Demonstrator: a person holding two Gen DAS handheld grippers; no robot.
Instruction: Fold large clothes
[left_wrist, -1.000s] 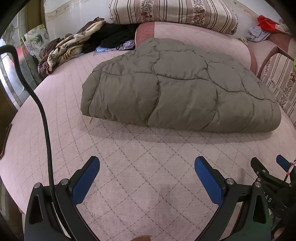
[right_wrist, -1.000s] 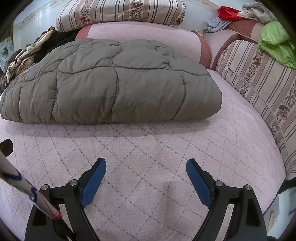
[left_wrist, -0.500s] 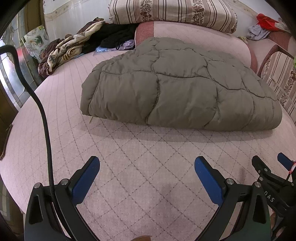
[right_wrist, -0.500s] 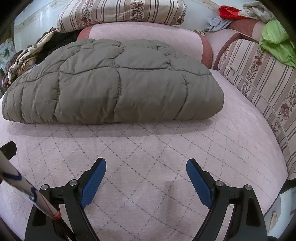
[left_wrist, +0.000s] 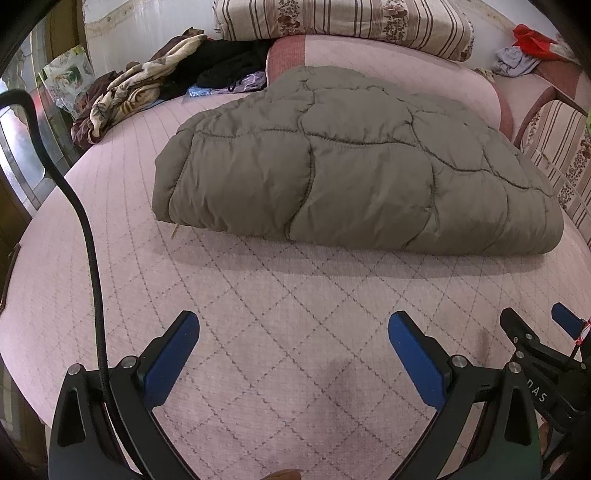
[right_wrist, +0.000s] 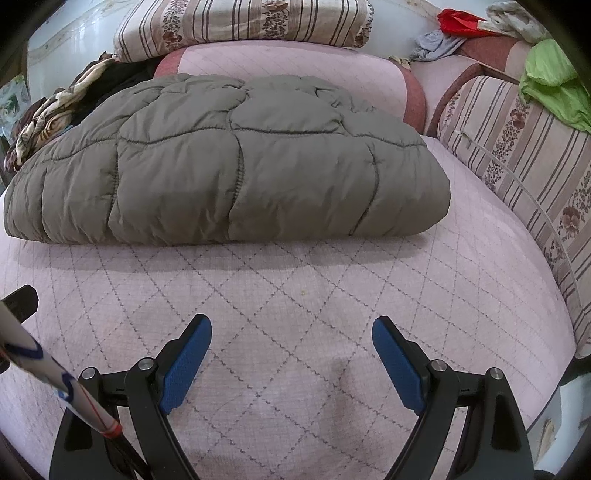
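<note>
A grey-green quilted puffer coat (left_wrist: 343, 173) (right_wrist: 236, 162) lies folded into a thick bundle across the pink quilted bed (left_wrist: 258, 317) (right_wrist: 303, 295). My left gripper (left_wrist: 293, 328) hovers over the bare bedspread in front of the coat, open, nothing between its blue pads. My right gripper (right_wrist: 291, 330) is also open and empty, short of the coat's near folded edge. In the left wrist view, the right gripper's fingers (left_wrist: 532, 339) show at the lower right edge.
A heap of loose clothes (left_wrist: 147, 88) sits at the bed's back left. A striped pillow (left_wrist: 343, 22) tops the pink headboard. A striped sofa arm (right_wrist: 524, 155) with a green garment (right_wrist: 554, 81) runs along the right. A black cable (left_wrist: 88, 236) hangs at left.
Both views sit slightly lower and closer to the coat than before; the coat itself has not moved and both grippers stay open.
</note>
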